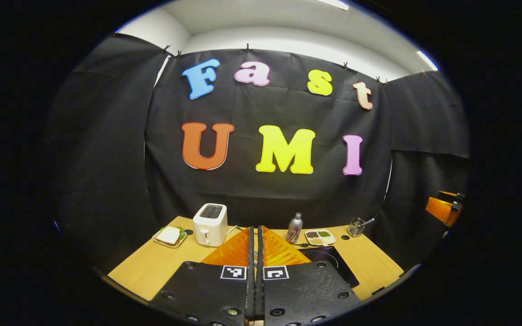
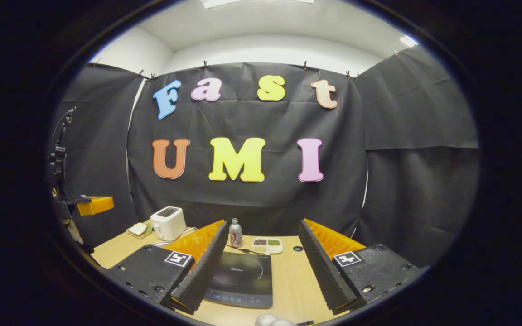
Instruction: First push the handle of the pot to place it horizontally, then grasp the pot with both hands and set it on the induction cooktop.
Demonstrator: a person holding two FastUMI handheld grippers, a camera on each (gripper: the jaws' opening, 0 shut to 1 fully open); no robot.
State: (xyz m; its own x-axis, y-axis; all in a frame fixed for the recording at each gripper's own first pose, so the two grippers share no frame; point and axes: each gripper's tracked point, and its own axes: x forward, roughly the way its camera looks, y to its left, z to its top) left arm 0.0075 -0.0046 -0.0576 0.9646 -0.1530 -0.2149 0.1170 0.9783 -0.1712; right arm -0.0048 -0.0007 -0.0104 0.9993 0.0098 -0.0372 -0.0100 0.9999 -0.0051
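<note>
Wooden table [image 2: 288, 290], contents listed left to right, positions given relative to the induction cooktop [image 2: 241, 280].

Far left of the cooktop, at the table's back corner: a plate holding a sandwich [image 1: 169, 236].

Just right of the sandwich, still well left of the cooktop: a white toaster [image 2: 168, 223], slot upward, lever on its front face.

Directly behind the cooktop, near the wall: a metal bottle [image 2: 235, 233], upright, with a cable running on the table between the two.

Behind the cooktop's right corner: a white divided tray [image 2: 267, 245] with brown and green contents in its compartments.

Farther right of the cooktop at the back edge: a wire cup [image 1: 355, 227] with a utensil handle sticking out, seen in the left gripper view.

Cooktop itself: black glass slab, flat on the table, control strip along its near edge, surface bare. The pot cannot be located in either view.

Left gripper [image 1: 255, 253]: jaws pressed together, fingers meeting along a thin seam, nothing between them; held above the table, left of the cooktop.

Right gripper [image 2: 261, 267]: jaws spread wide, holding nothing; the cooktop lies in the gap, nearer the left finger [image 2: 202, 267].
</note>
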